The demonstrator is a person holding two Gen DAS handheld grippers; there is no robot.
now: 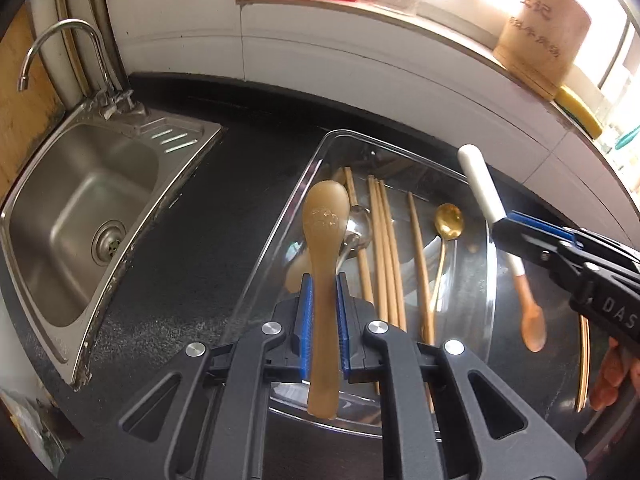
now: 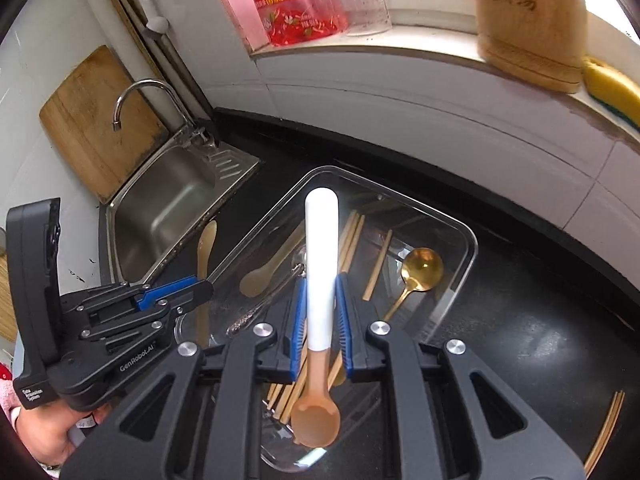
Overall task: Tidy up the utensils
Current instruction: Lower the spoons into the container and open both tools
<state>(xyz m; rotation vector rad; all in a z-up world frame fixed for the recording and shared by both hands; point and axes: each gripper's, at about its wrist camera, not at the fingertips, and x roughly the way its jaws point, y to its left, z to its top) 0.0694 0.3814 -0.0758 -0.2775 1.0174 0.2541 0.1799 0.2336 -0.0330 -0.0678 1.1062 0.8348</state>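
My left gripper (image 1: 323,280) is shut on a translucent brown spoon (image 1: 322,216), bowl pointing forward, held above the clear plastic tray (image 1: 304,184). My right gripper (image 2: 320,284) is shut on a white-handled spoon (image 2: 320,240) with an orange bowl (image 2: 316,420) pointing back toward the camera, also above the tray (image 2: 472,240). In the tray lie several wooden chopsticks (image 1: 386,240), a steel spoon (image 1: 358,220), a gold spoon (image 1: 450,220) and a pale brown spoon (image 2: 264,274). The right gripper (image 1: 520,236) shows in the left view, the left gripper (image 2: 188,292) in the right view.
A steel sink (image 1: 80,200) with a faucet (image 1: 60,44) lies left of the tray on the black counter (image 1: 200,260). Loose chopsticks (image 2: 608,432) lie on the counter at right. A wooden block (image 2: 528,20), a sponge (image 2: 612,88) and a cutting board (image 2: 92,120) stand behind.
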